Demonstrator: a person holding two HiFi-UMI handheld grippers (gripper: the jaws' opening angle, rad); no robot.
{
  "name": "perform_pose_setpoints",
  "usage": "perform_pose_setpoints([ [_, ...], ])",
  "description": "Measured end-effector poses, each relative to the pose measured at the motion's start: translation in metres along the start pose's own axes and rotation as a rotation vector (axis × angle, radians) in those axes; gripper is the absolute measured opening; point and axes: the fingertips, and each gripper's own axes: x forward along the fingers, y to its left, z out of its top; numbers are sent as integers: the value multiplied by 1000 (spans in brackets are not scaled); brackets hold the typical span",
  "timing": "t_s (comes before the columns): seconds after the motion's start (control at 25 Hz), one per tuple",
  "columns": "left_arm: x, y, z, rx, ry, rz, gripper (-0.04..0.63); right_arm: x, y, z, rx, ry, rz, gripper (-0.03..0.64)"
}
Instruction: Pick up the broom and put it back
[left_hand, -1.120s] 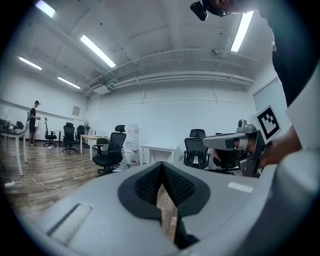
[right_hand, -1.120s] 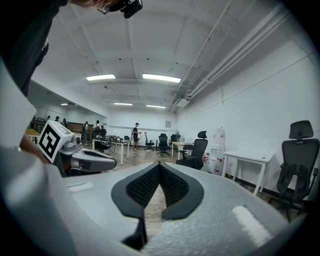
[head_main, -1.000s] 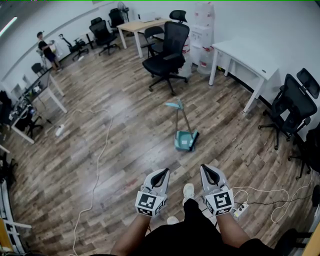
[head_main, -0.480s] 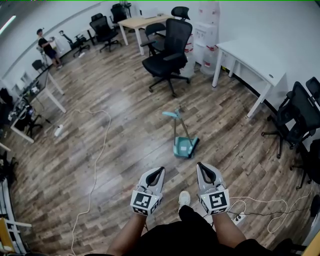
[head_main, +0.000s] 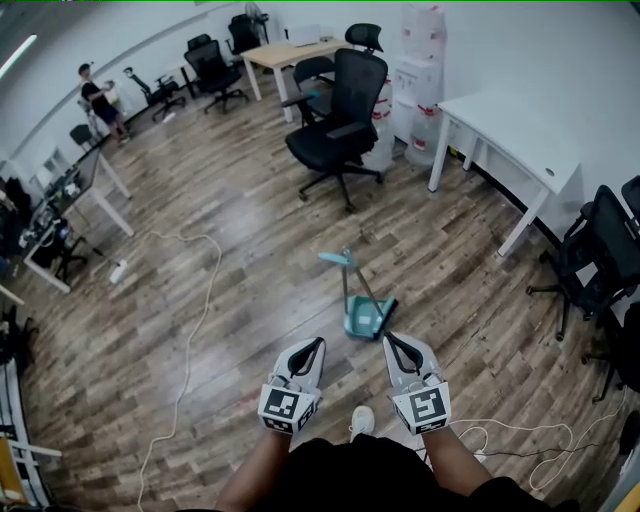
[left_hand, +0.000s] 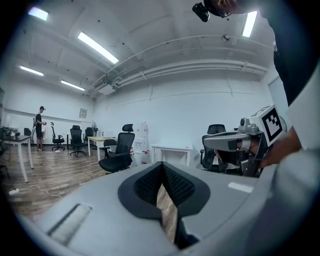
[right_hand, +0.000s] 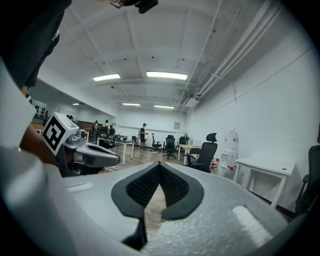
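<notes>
A teal dustpan (head_main: 364, 318) stands on the wooden floor with a broom (head_main: 347, 284) upright in it, its teal handle top leaning to the left. In the head view both grippers are held side by side just short of it. My left gripper (head_main: 316, 343) points at the floor left of the pan, its tips meeting with nothing between them. Just below the pan, my right gripper (head_main: 391, 340) is likewise shut and empty. The broom does not show in either gripper view; each shows its own shut jaws, left gripper (left_hand: 161, 164) and right gripper (right_hand: 160, 164).
A black office chair (head_main: 335, 130) stands beyond the broom, and a white table (head_main: 515, 140) to the right of it. Another black chair (head_main: 600, 260) is at the right edge. A white cable (head_main: 195, 330) snakes over the floor on the left. A person (head_main: 100, 100) stands far off.
The broom and dustpan have come closer to the grippers in the head view as I moved forward. Both grippers stayed shut and side by side.
</notes>
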Motion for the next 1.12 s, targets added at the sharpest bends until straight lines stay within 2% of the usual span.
perform_pose_setpoints([
  [0.32,23,11,4,-13,5,11,17,26,-13,9,-11,-16,36,3],
  [0.56,52,39,6,-18,13,-19,16,64,-26,9,-11,-5,27,3],
  [0.68,67,59,9,-6,36,-44,16,91,-33,11,2,-8,4,3],
  [0.96,107,118,25,7,22,-76,15,155,-45,18,-10,8,-34,3],
  [1.12,126,146,19,12,6,-106,16,188,-49,12,-20,44,-43,3],
])
